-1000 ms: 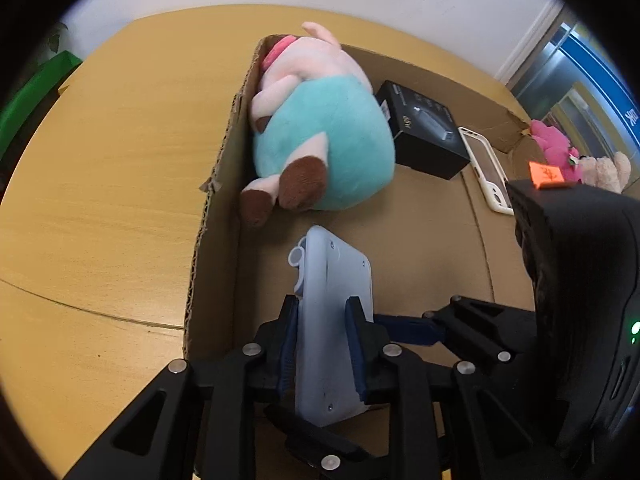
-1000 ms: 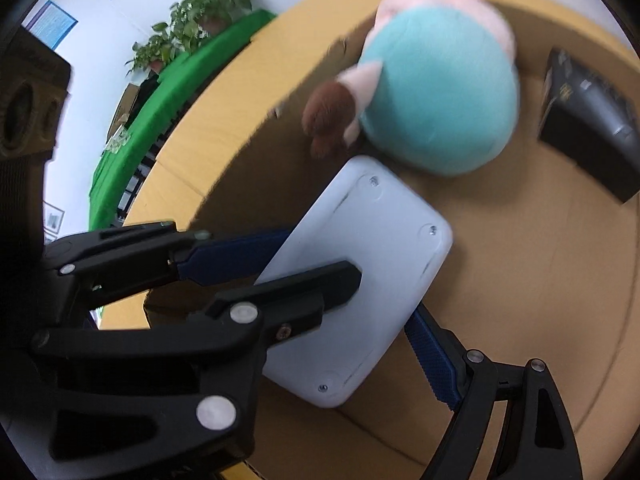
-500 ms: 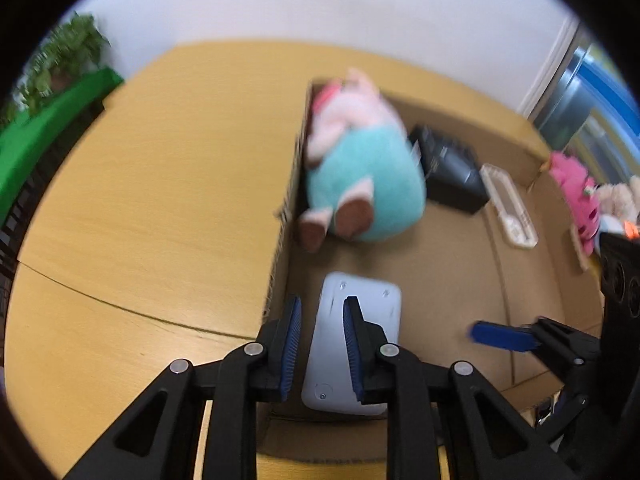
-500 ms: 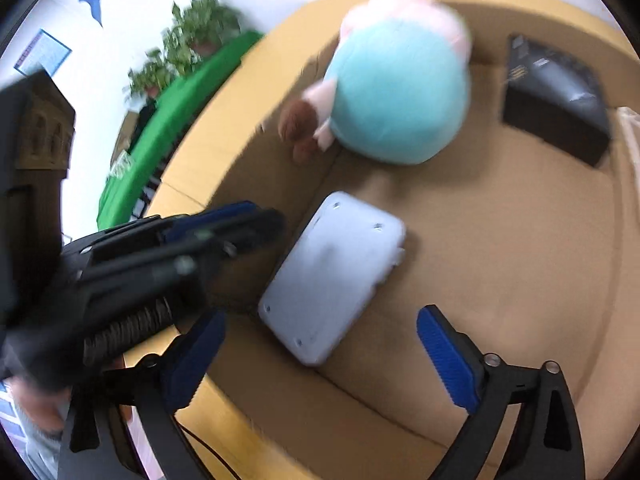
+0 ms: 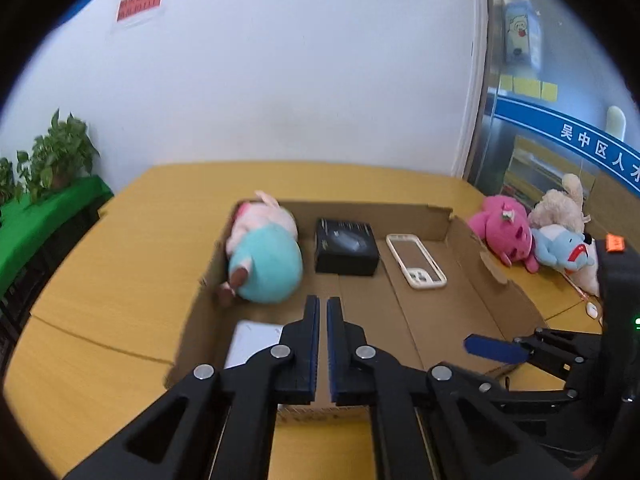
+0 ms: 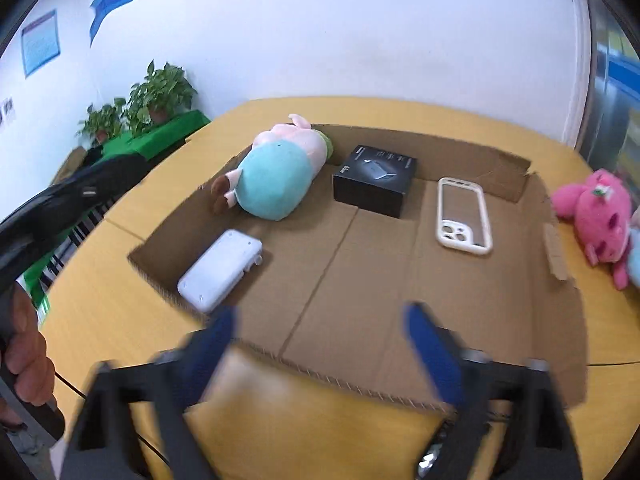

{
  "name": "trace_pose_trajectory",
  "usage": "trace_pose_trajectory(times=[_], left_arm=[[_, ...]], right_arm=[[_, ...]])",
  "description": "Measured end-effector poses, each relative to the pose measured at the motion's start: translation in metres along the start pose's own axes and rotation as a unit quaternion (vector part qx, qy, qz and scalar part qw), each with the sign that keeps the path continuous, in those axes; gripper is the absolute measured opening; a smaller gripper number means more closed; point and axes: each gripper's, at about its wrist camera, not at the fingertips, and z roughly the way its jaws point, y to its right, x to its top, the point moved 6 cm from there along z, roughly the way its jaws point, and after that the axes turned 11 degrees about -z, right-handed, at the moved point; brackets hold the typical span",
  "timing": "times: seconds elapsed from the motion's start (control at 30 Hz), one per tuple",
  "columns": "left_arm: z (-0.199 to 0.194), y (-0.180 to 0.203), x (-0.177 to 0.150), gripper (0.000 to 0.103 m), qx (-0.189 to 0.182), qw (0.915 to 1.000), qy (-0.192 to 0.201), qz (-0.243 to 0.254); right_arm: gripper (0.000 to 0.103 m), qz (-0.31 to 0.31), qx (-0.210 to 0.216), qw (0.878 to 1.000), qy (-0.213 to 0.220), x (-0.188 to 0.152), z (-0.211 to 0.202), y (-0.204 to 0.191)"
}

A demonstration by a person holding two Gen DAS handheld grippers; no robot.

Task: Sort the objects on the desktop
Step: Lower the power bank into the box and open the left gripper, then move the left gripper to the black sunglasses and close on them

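While both grippers hang above the near edge of a shallow cardboard box (image 6: 560,264) on a yellow wooden counter (image 5: 120,264), neither one holds anything. The left gripper (image 5: 323,312) is clenched, its blue pads almost meeting with nothing between them. The right gripper (image 6: 320,328) is blurred; its jaws have just been closing, yet they stand apart over bare cardboard and grip nothing.

A white rectangular device (image 6: 220,268) lies flat in the box, just ahead and to the left of the right gripper. Its long axis runs diagonally, from the near left corner toward the far right, and a small tab sticks out of its far end. From the left wrist view it (image 5: 252,340) sits just left of the closed gripper, partly hidden behind its finger.

Farther ahead, at the left wall of the box, a plush toy (image 6: 276,176) in teal and pink lies on its side, brown feet toward the grippers. Beside it, a black carton (image 6: 374,180) shows small pale print; the only part that can be made out looks like "65W". To the right lies a white phone case (image 6: 464,216), long axis pointing away, camera cut-out nearest the grippers.

Outside the box, far right, rest a pink plush (image 5: 504,232), a cream plush (image 5: 560,208) and a blue plush (image 5: 560,248). A blue band (image 5: 580,136) on the glass beyond carries white Chinese characters. A red notice (image 5: 140,2) on the wall is too blurred to read.
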Motion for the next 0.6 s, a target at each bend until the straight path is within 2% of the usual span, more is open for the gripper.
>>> trace_pose_trajectory(times=[0.07, 0.1, 0.13, 0.17, 0.2, 0.23, 0.27, 0.4, 0.5, 0.6], left_arm=[[0.002, 0.005, -0.006, 0.007, -0.010, 0.9999, -0.008, -0.008], [0.002, 0.007, -0.007, 0.013, -0.009, 0.9998, -0.011, -0.011], [-0.002, 0.010, -0.012, 0.035, -0.007, 0.9998, -0.012, -0.012], [-0.005, 0.011, -0.013, 0.064, -0.005, 0.9998, -0.010, -0.014], [-0.006, 0.013, -0.016, 0.074, -0.002, 0.9998, -0.002, -0.018], [-0.013, 0.013, -0.017, 0.079, -0.001, 0.9996, 0.015, -0.024], [-0.014, 0.016, -0.019, 0.079, -0.004, 0.9995, 0.023, -0.023], [-0.014, 0.026, -0.028, 0.079, -0.020, 0.9997, 0.012, -0.011], [-0.014, 0.032, -0.039, 0.079, -0.047, 0.9989, -0.002, -0.008], [-0.008, 0.037, -0.055, 0.079, -0.064, 0.9974, -0.032, -0.008]], right_arm=[[0.034, -0.003, 0.002, 1.000, -0.003, -0.004, -0.005, -0.002], [0.037, -0.007, -0.002, 1.000, -0.002, -0.006, -0.011, -0.001], [0.041, -0.011, -0.010, 1.000, -0.006, -0.009, -0.017, 0.002], [0.058, -0.013, -0.016, 1.000, -0.009, -0.010, -0.018, 0.002], [0.070, -0.012, -0.018, 1.000, -0.007, -0.011, -0.022, 0.002], [0.088, -0.009, -0.018, 1.000, 0.001, -0.012, -0.029, 0.003], [0.092, -0.003, -0.017, 1.000, 0.015, -0.014, -0.039, 0.007], [0.092, 0.011, -0.016, 1.000, 0.023, -0.027, -0.056, 0.017], [0.092, 0.029, -0.019, 0.999, -0.002, -0.057, -0.054, 0.031], [0.092, 0.083, -0.009, 0.995, -0.049, -0.103, -0.048, 0.052]])
